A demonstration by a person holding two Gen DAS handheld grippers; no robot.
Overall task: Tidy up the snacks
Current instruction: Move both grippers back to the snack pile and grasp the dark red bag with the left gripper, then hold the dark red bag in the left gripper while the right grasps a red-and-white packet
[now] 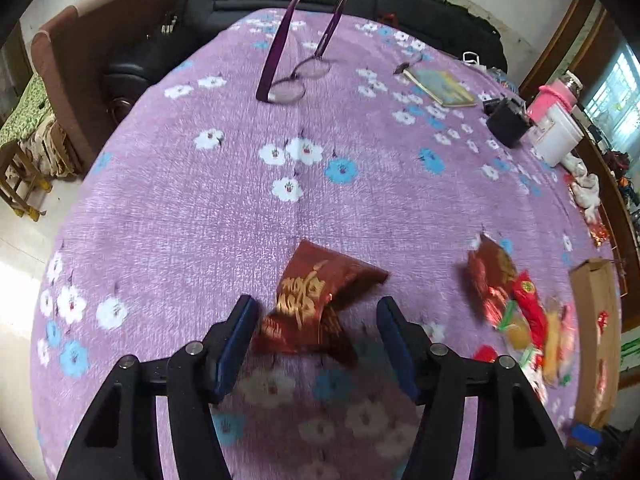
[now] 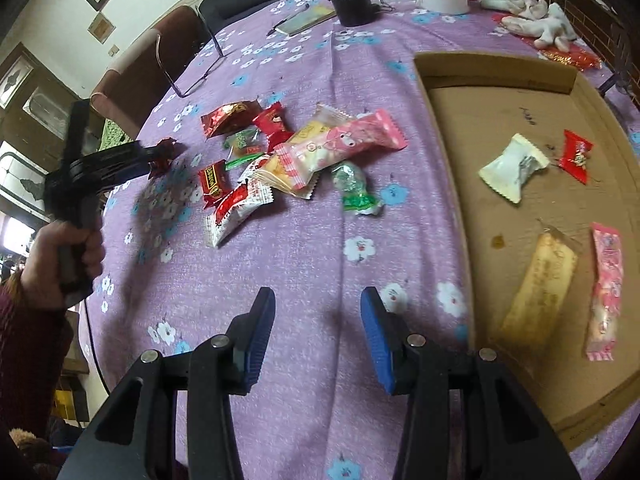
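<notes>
The left tool [image 1: 318, 326] is spread around a dark red snack packet [image 1: 320, 300] with gold Chinese characters, above the purple floral surface [image 1: 240, 208]. The right tool [image 2: 318, 334] is spread, holding nothing, near a snack pile [image 2: 288, 152] beside a cardboard tray [image 2: 496, 76] containing four snacks.

Right hand-held gripper [image 2: 318, 336] hangs open above tablecloth [image 2: 304, 264], snack pile [image 2: 288, 152] ahead.
</notes>
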